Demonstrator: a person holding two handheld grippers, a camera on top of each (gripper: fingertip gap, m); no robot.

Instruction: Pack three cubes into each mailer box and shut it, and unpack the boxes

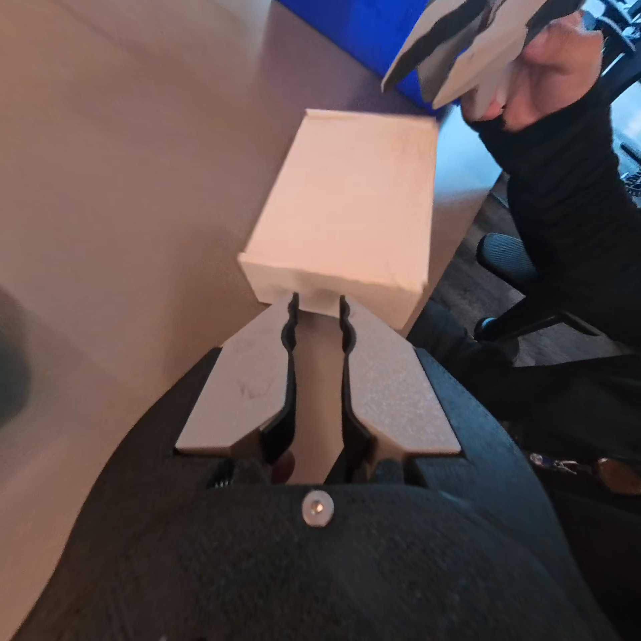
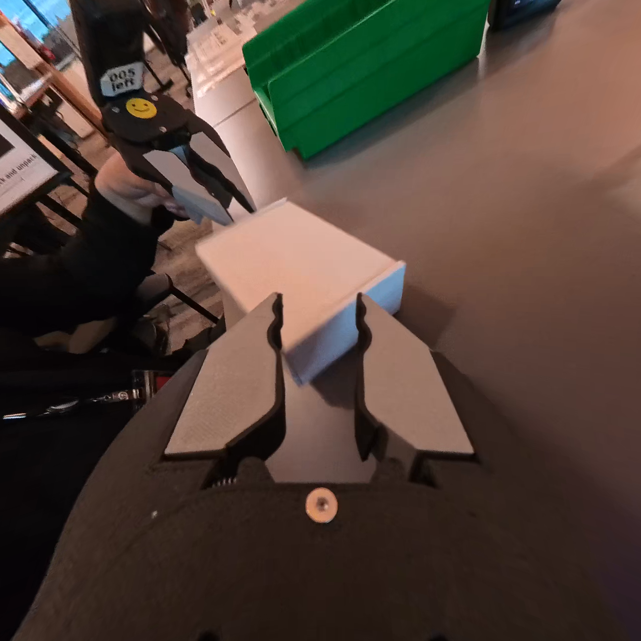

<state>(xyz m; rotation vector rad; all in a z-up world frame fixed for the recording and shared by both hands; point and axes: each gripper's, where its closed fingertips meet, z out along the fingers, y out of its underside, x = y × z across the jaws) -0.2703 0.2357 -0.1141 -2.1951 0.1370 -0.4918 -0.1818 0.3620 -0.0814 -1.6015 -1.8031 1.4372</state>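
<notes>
One white mailer box [image 1: 341, 211] sits shut near the table's [image 1: 121, 208] edge, lid down, w/ both grippers closing in from opposite ends. Left gripper [image 1: 318, 301] has its tips at the box's near side wall; jaws stand narrowly apart, nothing pinched between them as far as the frame shows, maybe just touching the cardboard. Right gripper [image 2: 319, 301] hangs over the other end of the box [image 2: 301, 263], jaws moderately apart, also empty, one corner of the box showing between the fingers.

Step in hand looks like either the finish of a closing or the start of unpacking; can't tell which, since contents are hidden. Green bin [image 2: 364, 69] sits well apart further back; blue bin [image 1: 357, 38] beyond the box in the left view.

Next move prob. needs one gripper to brace the box while the other finds the lid's front lip.
</notes>
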